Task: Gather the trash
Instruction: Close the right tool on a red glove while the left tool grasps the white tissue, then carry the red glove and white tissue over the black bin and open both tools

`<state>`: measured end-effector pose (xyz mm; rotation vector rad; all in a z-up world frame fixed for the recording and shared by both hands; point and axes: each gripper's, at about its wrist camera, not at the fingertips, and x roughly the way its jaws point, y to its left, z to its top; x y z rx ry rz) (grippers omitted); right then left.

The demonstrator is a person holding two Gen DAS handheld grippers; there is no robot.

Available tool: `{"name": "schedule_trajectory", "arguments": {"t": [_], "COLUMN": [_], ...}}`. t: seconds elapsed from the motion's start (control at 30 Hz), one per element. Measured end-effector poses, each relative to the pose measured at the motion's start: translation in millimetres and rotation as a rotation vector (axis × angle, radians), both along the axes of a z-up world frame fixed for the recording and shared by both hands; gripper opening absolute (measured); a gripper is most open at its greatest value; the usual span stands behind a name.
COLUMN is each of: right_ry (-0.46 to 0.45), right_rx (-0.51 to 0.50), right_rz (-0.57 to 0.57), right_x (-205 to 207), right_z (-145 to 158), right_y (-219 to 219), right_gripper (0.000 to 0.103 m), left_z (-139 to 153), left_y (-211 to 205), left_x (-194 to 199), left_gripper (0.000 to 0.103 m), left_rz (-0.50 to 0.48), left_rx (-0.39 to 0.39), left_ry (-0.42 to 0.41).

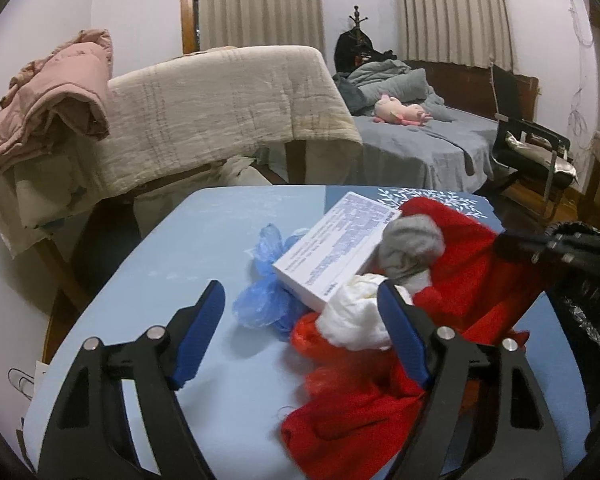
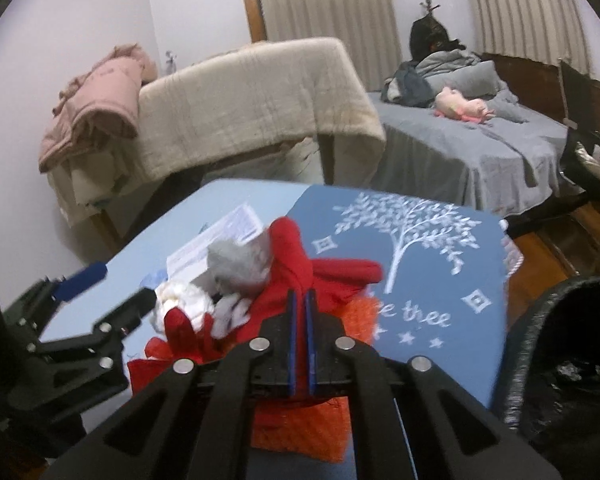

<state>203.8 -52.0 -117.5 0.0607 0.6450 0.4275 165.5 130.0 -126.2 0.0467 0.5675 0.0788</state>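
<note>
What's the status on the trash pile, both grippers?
Left gripper open over white wad. Right gripper shut on red cloth. White box, grey wad on pile. Bin at right.

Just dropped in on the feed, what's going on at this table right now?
A person is clearing a heap from the blue table with two hand-held tongs. The right tongs are shut, pinching the red cloth. The left tongs stand open around the blue plastic bag and the white wad, gripping nothing yet. A white box and a grey sock lie on the heap. A black bin waits at the right.
</note>
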Motion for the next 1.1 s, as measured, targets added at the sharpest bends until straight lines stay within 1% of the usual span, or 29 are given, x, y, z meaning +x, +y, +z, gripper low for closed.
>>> {"name": "schedule_trajectory", "arguments": {"t": [0.1,0.17,0.23,0.27,0.3,0.33,0.37,0.5,0.57,0.63,0.7,0.73,0.83,0.93,0.97,1.03,1.07,1.1], "right_ry": [-0.006,-0.002,0.006,0.014,0.023,0.028,0.032,0.061,0.070,0.066,0.059,0.056,0.055,0.073,0.082,0.091,0.094,0.083], "right_rx": [0.011,-0.006,-0.017,-0.013,-0.009,-0.010,-0.012,-0.016,-0.019,-0.025,-0.032,-0.034,-0.049,-0.060,-0.077,-0.095,-0.077,-0.057], "right_rz": [-0.021,-0.027,-0.032,-0.032,-0.029,-0.024,-0.021,0.001,0.007,0.010,0.014,0.016,0.018,0.024,0.031,0.055,0.071,0.070], "right_x": [-1,-1,0,1,2,1,1,4,6,7,10,10,17,25,29,31,32,30], "right_z": [4,2,-2,-4,-6,-9,-11,-18,-21,-22,-20,-20,-21,-25,-27,-29,-27,-23], "right_y": [-9,-12,-13,-14,-15,-16,-15,-10,-9,-7,-4,-2,3,8,12,17,16,14], "right_gripper": [0.004,0.004,0.004,0.004,0.004,0.004,0.004,0.007,0.015,0.033,0.043,0.047,0.049,0.048,0.044,0.009,0.006,0.006], "left_z": [-4,-9,-14,-16,-18,-20,-21,-23,-23,-21,-18,-17,-10,-2,1,7,10,12], "left_y": [-5,-9,-13,-14,-16,-17,-18,-20,-20,-19,-17,-16,-10,-7,-6,-6,-8,-8], "left_x": [5,9,12,13,14,14,14,13,14,14,13,13,12,10,9,7,6,4], "left_gripper": [0.067,0.061,0.053,0.052,0.047,0.039,0.035,0.027,0.025,0.023,0.022,0.021,0.021,0.021,0.021,0.021,0.021,0.021], "left_rz": [-0.031,-0.049,-0.076,-0.081,-0.091,-0.105,-0.115,-0.121,-0.121,-0.118,-0.113,-0.109,-0.095,-0.086,-0.087,-0.091,-0.093,-0.095], "left_rx": [-0.019,-0.030,-0.044,-0.047,-0.050,-0.059,-0.068,-0.068,-0.070,-0.078,-0.082,-0.082,-0.091,-0.101,-0.103,-0.103,-0.102,-0.103], "left_ry": [0.012,0.032,0.052,0.058,0.068,0.073,0.078,0.074,0.071,0.068,0.059,0.054,0.039,0.020,0.012,-0.002,-0.008,-0.014]}}
